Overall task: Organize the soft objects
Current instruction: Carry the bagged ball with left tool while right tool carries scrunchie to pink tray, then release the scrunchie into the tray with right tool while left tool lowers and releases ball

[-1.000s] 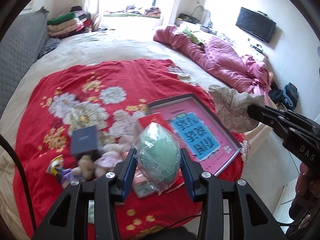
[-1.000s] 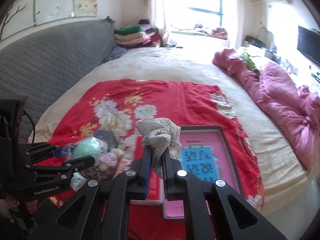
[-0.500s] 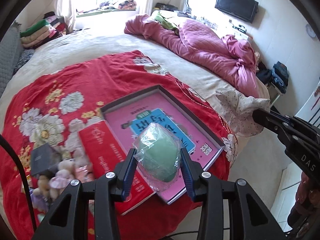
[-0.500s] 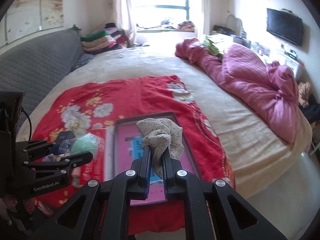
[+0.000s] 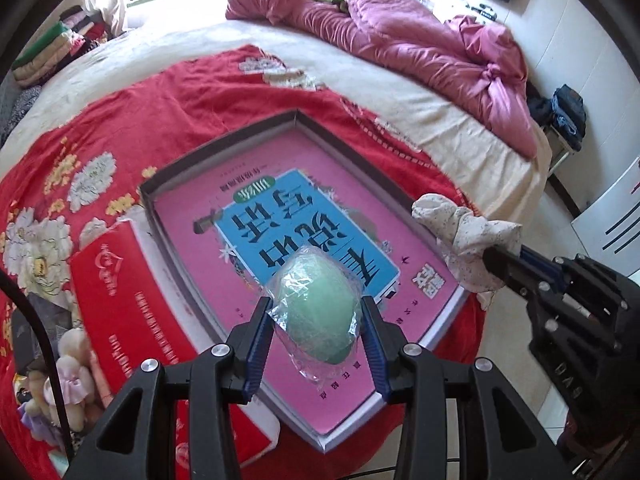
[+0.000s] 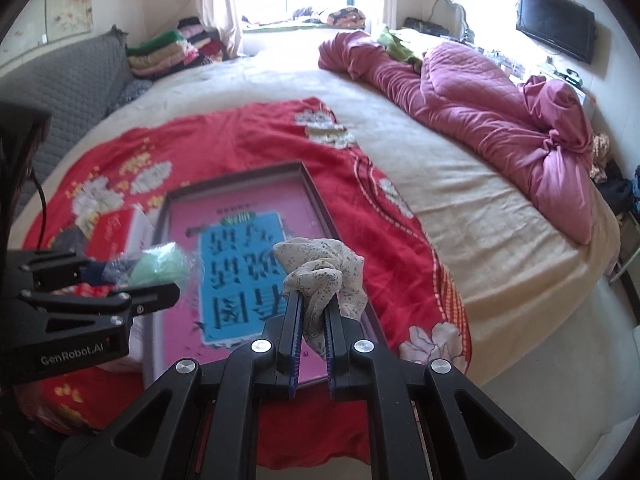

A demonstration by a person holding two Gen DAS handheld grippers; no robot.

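Gripping two soft items right now, one per tool. Your left tool (image 5: 316, 316) is clamped on a green sponge in clear wrap (image 5: 318, 310), both blue pads pressed against its sides, lower centre of the left wrist frame. The sponge hangs over the near end of the pink tray (image 5: 192, 164), above its blue printed panel; whether it touches the tray floor, you can't tell from either view.

Your right tool (image 6: 312, 312) is nearly closed on a bunched floral cloth (image 6: 320, 268), pinching a fold of it between the pads; the rest of the cloth bulges above and to the right of the tips, centre of the right wrist frame. In the left wrist frame that cloth (image 5: 460, 236) sits at right centre, just past the tray's right rim, off the bed surface.

The tray lies on a red floral blanket (image 5: 168, 92) spread over the bed (image 6: 440, 184). A red box (image 5: 116, 280) lies just beside the tray's left wall, lower left of the left wrist frame. Small plush toys (image 5: 72, 364) are bunched at the far lower left, next to that box. A crumpled pink quilt (image 5: 420, 40) fills the upper right, well apart from the tray. Folded clothes (image 6: 168, 52) are stacked at upper left of the right wrist frame.
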